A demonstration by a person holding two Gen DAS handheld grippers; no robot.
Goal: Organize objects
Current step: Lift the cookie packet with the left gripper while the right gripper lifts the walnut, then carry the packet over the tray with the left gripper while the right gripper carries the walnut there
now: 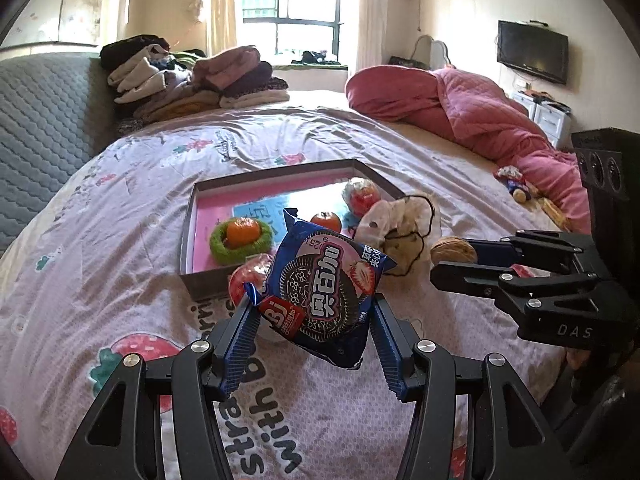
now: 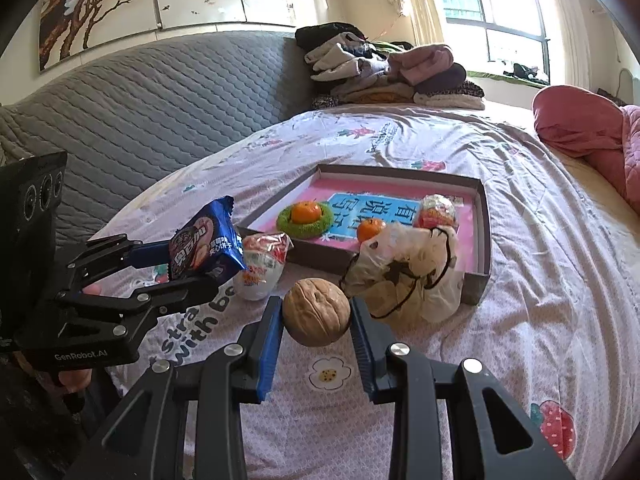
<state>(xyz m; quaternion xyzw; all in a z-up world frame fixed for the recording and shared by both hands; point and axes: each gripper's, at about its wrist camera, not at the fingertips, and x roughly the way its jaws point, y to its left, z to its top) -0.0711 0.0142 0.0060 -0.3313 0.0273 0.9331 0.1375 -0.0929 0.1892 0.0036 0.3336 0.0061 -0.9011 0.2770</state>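
Observation:
My left gripper (image 1: 312,312) is shut on a blue cookie packet (image 1: 324,292) and holds it above the bed, just in front of the grey tray (image 1: 186,236). The packet also shows in the right wrist view (image 2: 204,244). My right gripper (image 2: 316,312) is shut on a walnut (image 2: 317,312), seen from the left wrist view (image 1: 454,250) right of the tray. The pink-lined tray (image 2: 482,216) holds an orange in a green ring (image 2: 306,212), a second orange (image 2: 370,230) and a wrapped red snack (image 2: 436,210).
A wrapped red-and-white snack (image 2: 262,264) lies on the sheet in front of the tray. A crumpled plastic bag with black cord (image 2: 404,272) rests on the tray's near corner. Folded clothes (image 2: 384,76) and a pink quilt (image 1: 460,108) lie at the far side of the bed.

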